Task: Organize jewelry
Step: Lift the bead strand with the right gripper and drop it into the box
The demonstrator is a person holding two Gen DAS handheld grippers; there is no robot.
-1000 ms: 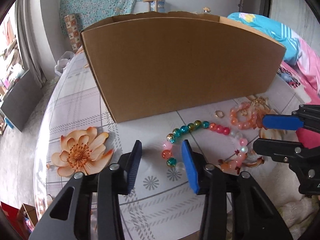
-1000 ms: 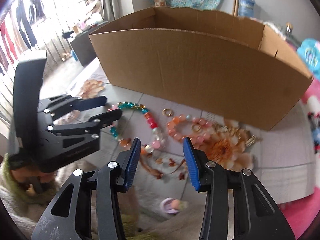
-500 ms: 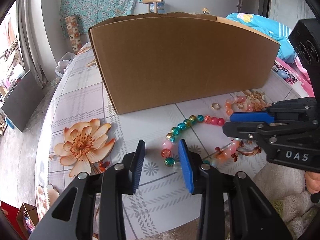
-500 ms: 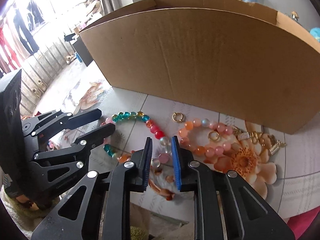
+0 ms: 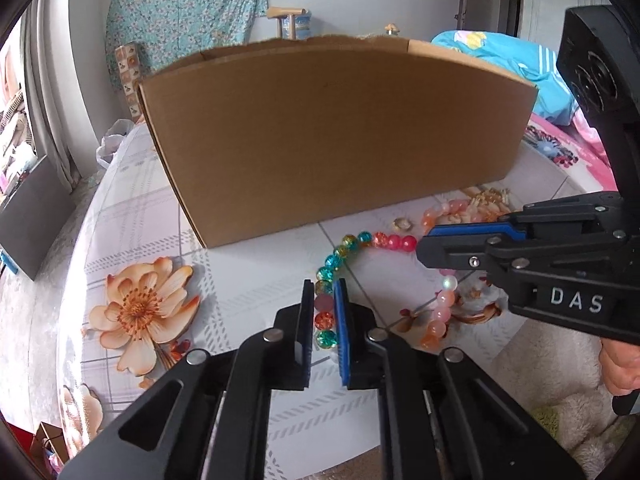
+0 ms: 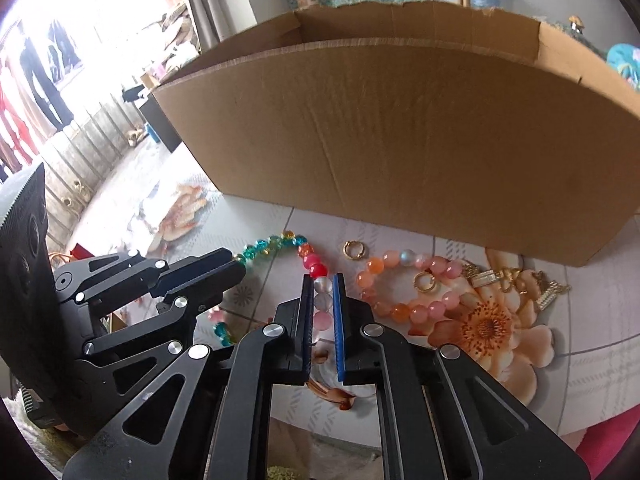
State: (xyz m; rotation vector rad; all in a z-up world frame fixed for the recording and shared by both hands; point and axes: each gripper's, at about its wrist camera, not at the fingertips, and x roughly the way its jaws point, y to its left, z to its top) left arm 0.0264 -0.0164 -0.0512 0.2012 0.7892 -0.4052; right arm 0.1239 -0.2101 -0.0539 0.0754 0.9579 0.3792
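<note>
A multicoloured bead bracelet (image 5: 344, 250) lies on the floral tablecloth in front of a large cardboard box (image 5: 332, 132). My left gripper (image 5: 323, 300) is shut on its left side, with pink, red and teal beads between the pads. My right gripper (image 6: 322, 298) is shut on the bracelet's (image 6: 272, 244) right side, on clear and pink beads. Each gripper shows in the other's view: the right (image 5: 430, 246), the left (image 6: 236, 266). A pink-orange bead bracelet (image 6: 404, 284), gold rings (image 6: 354, 249) and gold pieces (image 6: 516, 280) lie to the right.
The cardboard box (image 6: 400, 132) stands open-topped just behind the jewelry. The table edge (image 5: 76, 280) curves away on the left. A fluffy cream cover (image 5: 560, 368) lies at the near right. A bed with pink and blue bedding (image 5: 560, 120) is at the right.
Both grippers have closed from wide open onto the multicoloured bracelet, the left on its left side, the right on its right side. Both moved forward and lower.
</note>
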